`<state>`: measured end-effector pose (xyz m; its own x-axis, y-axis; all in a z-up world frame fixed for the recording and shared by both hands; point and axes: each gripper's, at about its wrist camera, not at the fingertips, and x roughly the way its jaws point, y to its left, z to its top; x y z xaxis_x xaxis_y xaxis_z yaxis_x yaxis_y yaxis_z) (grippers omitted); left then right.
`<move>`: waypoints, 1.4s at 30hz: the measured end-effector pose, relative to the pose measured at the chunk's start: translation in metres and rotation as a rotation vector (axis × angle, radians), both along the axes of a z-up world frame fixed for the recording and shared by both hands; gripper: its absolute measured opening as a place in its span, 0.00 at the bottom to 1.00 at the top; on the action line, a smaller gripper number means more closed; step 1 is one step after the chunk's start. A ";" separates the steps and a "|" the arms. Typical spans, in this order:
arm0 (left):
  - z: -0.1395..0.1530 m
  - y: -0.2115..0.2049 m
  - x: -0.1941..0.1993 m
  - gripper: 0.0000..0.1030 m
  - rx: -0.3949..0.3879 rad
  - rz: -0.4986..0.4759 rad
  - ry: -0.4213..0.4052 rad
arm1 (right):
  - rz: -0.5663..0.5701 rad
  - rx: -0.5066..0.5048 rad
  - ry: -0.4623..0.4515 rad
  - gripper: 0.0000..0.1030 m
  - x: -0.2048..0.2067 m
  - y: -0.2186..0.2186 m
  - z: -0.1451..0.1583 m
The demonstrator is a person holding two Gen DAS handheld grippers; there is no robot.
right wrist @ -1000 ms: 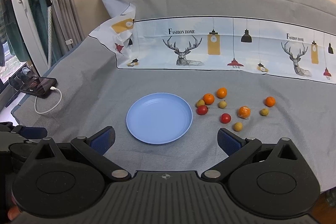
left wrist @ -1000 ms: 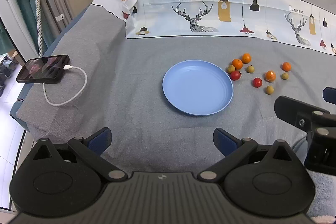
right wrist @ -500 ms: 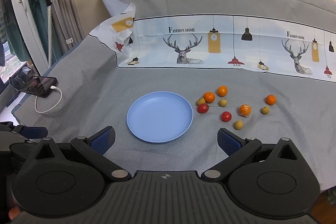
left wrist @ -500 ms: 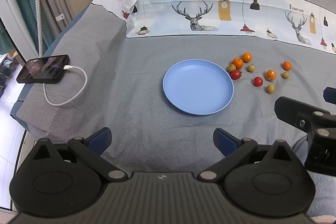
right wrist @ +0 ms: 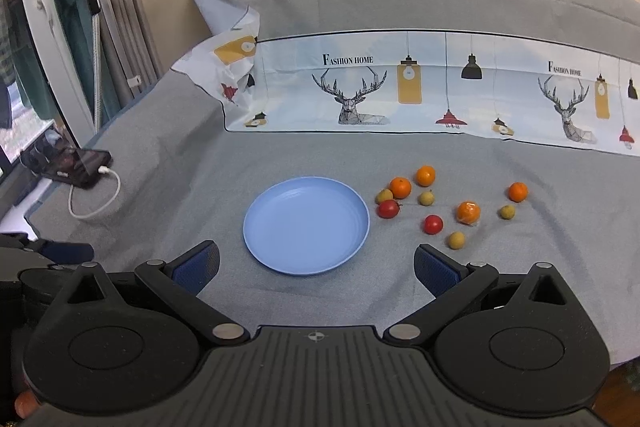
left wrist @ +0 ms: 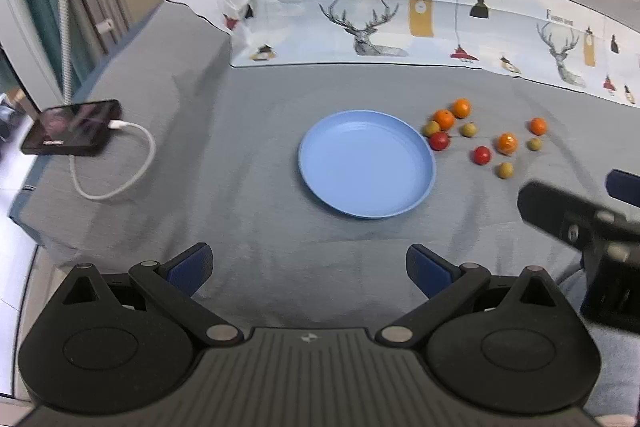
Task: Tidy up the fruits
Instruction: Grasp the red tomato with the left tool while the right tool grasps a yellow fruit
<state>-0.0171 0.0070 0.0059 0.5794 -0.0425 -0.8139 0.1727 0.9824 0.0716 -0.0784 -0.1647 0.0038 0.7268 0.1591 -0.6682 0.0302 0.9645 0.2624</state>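
Grey bed (right wrist: 168, 163) w/ blue plate (right wrist: 256, 227) mid, empty, prob. the drop spot. Fruits (right wrist: 432, 224) scattered just right of it, none on plate. Left claw (left wrist: 308, 265) & right claw (right wrist: 316, 265) both wide, empty, hovering near edge; left view blurry.

Left gripper (left wrist: 308, 263) and right gripper (right wrist: 316, 263) hover, fingers spread wide.

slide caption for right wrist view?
Open right gripper faces an empty blue plate, ten small fruits scattered beside it.
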 end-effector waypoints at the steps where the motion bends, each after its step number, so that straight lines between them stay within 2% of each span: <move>1: -0.001 -0.002 0.002 1.00 -0.006 -0.003 0.010 | -0.018 0.021 -0.027 1.00 0.000 -0.006 -0.001; 5: -0.008 -0.011 0.010 1.00 -0.007 -0.021 0.049 | -0.116 0.065 -0.111 1.00 0.000 -0.029 -0.006; 9: -0.014 -0.021 0.019 1.00 0.008 -0.044 0.075 | -0.254 0.059 -0.149 1.00 0.006 -0.058 -0.023; 13: -0.019 -0.037 0.030 1.00 0.023 -0.056 0.083 | -0.351 0.048 -0.111 1.00 0.017 -0.084 -0.054; 19: -0.026 -0.067 0.058 1.00 0.049 -0.090 0.089 | -0.505 0.007 0.000 1.00 0.039 -0.117 -0.121; 23: -0.028 -0.097 0.086 1.00 0.051 -0.138 0.078 | -0.528 0.021 0.069 1.00 0.074 -0.128 -0.167; 28: -0.037 -0.148 0.135 1.00 0.029 -0.186 0.073 | -0.472 -0.039 0.066 1.00 0.103 -0.137 -0.216; 30: -0.050 -0.169 0.155 1.00 0.027 -0.217 0.090 | -0.459 -0.023 0.129 1.00 0.116 -0.146 -0.229; 33: -0.081 -0.204 0.189 1.00 0.045 -0.271 0.166 | -0.456 0.053 0.171 1.00 0.125 -0.159 -0.242; 38: -0.135 -0.248 0.237 1.00 0.075 -0.302 0.278 | -0.436 0.064 0.225 1.00 0.133 -0.163 -0.255; 42: -0.170 -0.267 0.267 1.00 0.067 -0.294 0.362 | -0.457 0.092 0.221 1.00 0.134 -0.170 -0.257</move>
<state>0.2498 -0.2604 -0.1636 0.2290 -0.1028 -0.9680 0.4680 0.8835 0.0169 0.0554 -0.3350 -0.2535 0.5787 -0.0764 -0.8120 0.5078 0.8128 0.2854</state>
